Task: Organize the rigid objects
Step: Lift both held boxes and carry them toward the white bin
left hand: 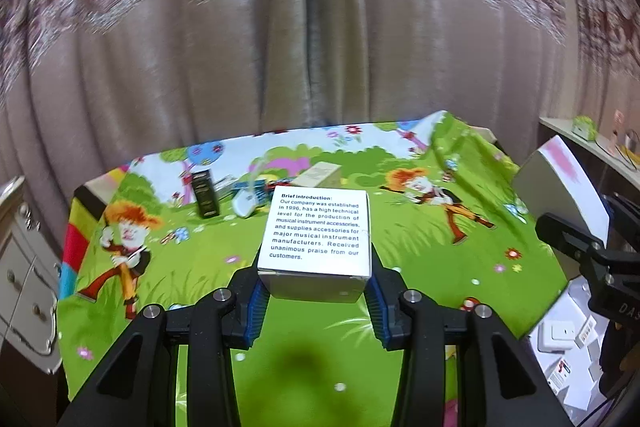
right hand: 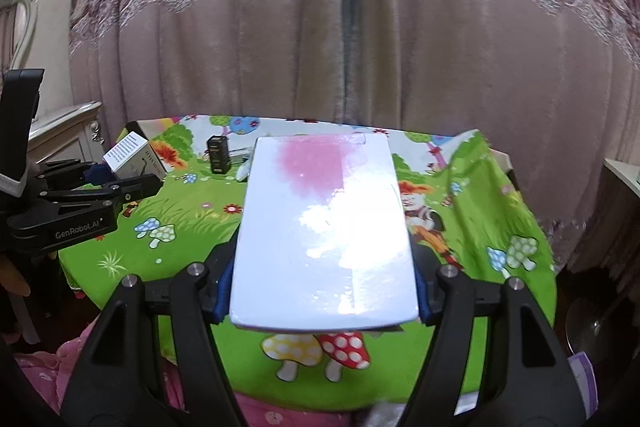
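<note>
My left gripper is shut on a small white box with blue "Brief introduction" text, held above the table's near half. The same box shows in the right wrist view, in the left gripper. My right gripper is shut on a large flat white box with a pink blotch, held above the table; it shows at the right edge of the left wrist view. On the table's far side stand a black box, a beige box and a small white object.
The table wears a green cartoon cloth. Pink curtains hang behind it. A white drawer cabinet stands left. A shelf and several white boxes lie to the right. Pink bedding lies at the near left.
</note>
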